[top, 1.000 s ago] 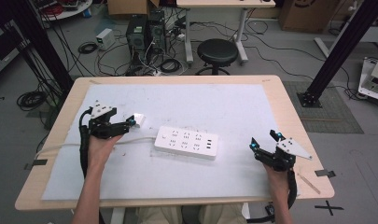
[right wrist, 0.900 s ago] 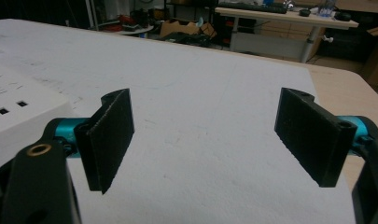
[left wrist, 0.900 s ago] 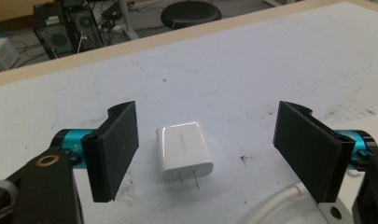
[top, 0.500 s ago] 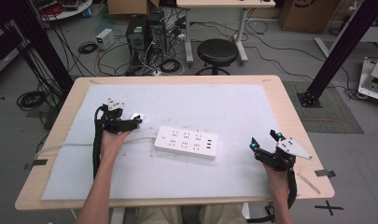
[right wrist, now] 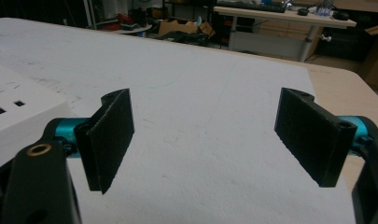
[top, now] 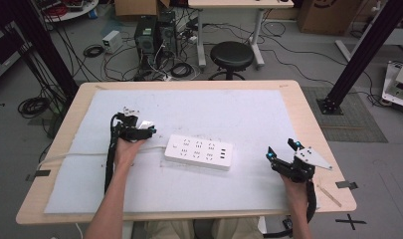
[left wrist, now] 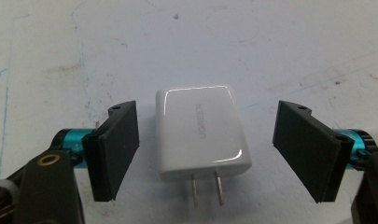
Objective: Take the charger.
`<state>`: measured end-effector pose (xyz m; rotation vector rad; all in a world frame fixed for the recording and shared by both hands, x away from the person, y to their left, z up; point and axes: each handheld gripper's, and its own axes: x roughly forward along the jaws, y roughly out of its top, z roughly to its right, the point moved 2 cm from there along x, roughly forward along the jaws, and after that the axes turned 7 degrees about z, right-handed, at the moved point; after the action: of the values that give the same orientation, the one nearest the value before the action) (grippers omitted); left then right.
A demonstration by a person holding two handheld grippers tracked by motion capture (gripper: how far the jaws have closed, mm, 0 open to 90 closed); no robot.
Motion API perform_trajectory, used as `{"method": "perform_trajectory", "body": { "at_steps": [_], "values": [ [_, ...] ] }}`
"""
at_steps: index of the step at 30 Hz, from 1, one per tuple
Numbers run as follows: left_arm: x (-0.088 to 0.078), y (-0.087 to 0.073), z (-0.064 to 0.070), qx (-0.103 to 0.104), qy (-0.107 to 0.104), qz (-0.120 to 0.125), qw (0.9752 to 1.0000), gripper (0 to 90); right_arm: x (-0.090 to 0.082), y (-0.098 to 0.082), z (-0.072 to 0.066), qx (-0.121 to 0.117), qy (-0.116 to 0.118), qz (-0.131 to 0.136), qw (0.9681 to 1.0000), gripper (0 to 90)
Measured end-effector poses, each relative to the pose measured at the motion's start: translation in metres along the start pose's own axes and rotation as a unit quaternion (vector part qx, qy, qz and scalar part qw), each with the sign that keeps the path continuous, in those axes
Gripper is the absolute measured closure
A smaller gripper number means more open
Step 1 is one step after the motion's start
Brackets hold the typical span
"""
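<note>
Left claw (left wrist: 205,154) wide open astride the white charger (left wrist: 200,132), untouched; right claw (right wrist: 203,140) wide open, empty.

Black round stool (top: 231,54) beyond the table, computer towers (top: 156,31), tangled floor cables (top: 32,105), cardboard box (top: 322,15)

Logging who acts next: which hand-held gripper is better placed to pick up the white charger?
Left. The left hand-held gripper has its open jaws either side of the charger. The right hand-held gripper sits open beyond the power strip, far from it.
</note>
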<state>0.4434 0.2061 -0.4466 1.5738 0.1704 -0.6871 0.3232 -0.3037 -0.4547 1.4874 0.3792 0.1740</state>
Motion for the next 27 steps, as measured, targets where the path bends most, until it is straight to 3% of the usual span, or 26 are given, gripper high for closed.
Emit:
{"method": "perform_trajectory", "body": {
  "at_steps": [7,27],
  "values": [
    [0.007,-0.004,-0.001,0.008,0.010,-0.012,0.9998,23.1,0.000,0.000,0.000,-0.001,-0.001,-0.002,1.0000,20.2],
    [0.016,-0.009,-0.003,0.008,0.010,-0.017,0.9998,30.3,0.001,0.000,-0.001,-0.010,-0.001,-0.005,0.9999,20.2]
  ]
}}
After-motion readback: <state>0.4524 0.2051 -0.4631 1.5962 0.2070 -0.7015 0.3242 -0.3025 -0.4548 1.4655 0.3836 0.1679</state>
